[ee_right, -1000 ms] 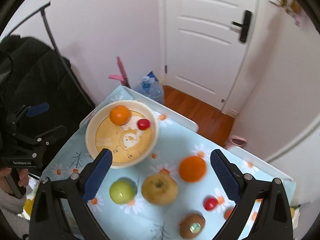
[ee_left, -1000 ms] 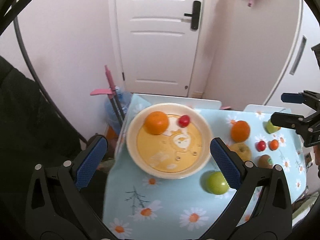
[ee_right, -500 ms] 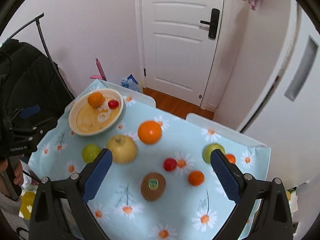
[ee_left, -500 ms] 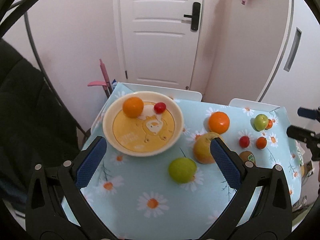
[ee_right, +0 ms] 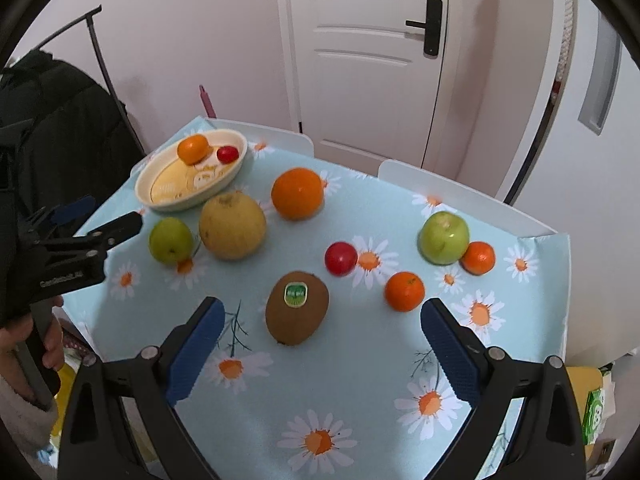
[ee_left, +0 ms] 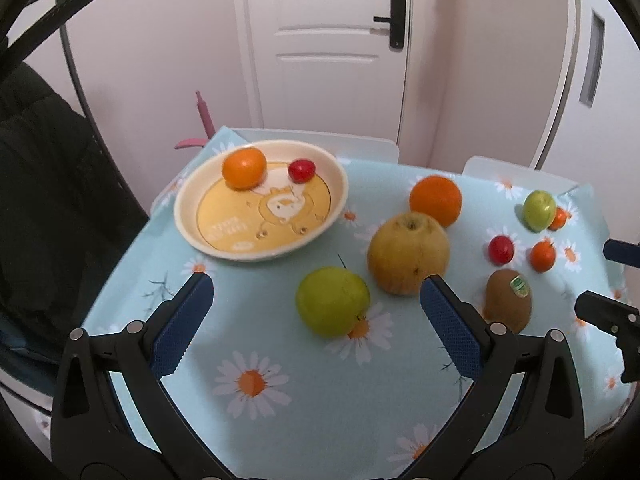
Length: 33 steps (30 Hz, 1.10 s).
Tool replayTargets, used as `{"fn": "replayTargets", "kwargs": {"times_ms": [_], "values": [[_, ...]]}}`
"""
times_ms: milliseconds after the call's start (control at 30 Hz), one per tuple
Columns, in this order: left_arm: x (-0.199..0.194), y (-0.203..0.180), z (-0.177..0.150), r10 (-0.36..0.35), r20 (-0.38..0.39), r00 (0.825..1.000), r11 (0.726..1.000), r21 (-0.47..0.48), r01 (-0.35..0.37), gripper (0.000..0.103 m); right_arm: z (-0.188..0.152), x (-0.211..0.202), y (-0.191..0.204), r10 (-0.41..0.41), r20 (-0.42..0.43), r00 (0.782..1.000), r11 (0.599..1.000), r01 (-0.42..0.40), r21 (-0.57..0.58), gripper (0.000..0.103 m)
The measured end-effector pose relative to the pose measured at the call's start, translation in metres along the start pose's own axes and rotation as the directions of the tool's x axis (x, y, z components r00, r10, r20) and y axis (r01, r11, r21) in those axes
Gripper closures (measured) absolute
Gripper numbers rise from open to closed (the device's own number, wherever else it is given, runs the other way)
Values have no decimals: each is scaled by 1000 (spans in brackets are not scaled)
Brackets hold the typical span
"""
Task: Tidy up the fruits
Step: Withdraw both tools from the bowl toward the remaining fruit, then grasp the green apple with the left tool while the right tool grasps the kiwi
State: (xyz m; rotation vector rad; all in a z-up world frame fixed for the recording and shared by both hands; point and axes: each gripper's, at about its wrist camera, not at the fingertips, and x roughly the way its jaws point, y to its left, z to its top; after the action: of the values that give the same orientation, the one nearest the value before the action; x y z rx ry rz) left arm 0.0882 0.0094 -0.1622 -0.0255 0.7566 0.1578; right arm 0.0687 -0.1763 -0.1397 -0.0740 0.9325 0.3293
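No text anywhere is legible

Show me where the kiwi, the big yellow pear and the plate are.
kiwi (ee_right: 297,307): right wrist view, brown skin below its sticker.
big yellow pear (ee_right: 232,226): right wrist view, middle of its body.
plate (ee_left: 340,196): left wrist view, right rim.

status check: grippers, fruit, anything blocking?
Left gripper open, empty, over the green apple. Right gripper open, empty, over the kiwi. Plate holds a mandarin and a cherry tomato. Nothing blocking.
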Motion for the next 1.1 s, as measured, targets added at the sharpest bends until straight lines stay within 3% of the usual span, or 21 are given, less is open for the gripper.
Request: {"fn": "replayTargets", "kwargs": {"times_ms": [233, 500, 567, 600, 1100], "values": [[29, -8, -11, 6, -7, 1000, 1000, 22, -6, 2, -13, 25, 4, 25, 6, 1000, 1000, -25, -6, 5], [50, -12, -20, 4, -61, 998, 999, 36, -2, 21, -22, 48, 9, 20, -30, 999, 1000, -20, -16, 5], [53, -11, -21, 2, -77, 997, 999, 32, 0, 38, -24, 51, 9, 21, -34, 999, 1000, -21, -15, 5], [55, -11, -22, -4, -89, 996, 1000, 30, 7, 40, -24, 53, 9, 22, -38, 999, 1000, -23, -14, 5], [36, -10, -34, -13, -105, 994, 999, 43, 17, 41, -21, 72, 16, 21, -60, 998, 999, -22, -25, 15]]}}
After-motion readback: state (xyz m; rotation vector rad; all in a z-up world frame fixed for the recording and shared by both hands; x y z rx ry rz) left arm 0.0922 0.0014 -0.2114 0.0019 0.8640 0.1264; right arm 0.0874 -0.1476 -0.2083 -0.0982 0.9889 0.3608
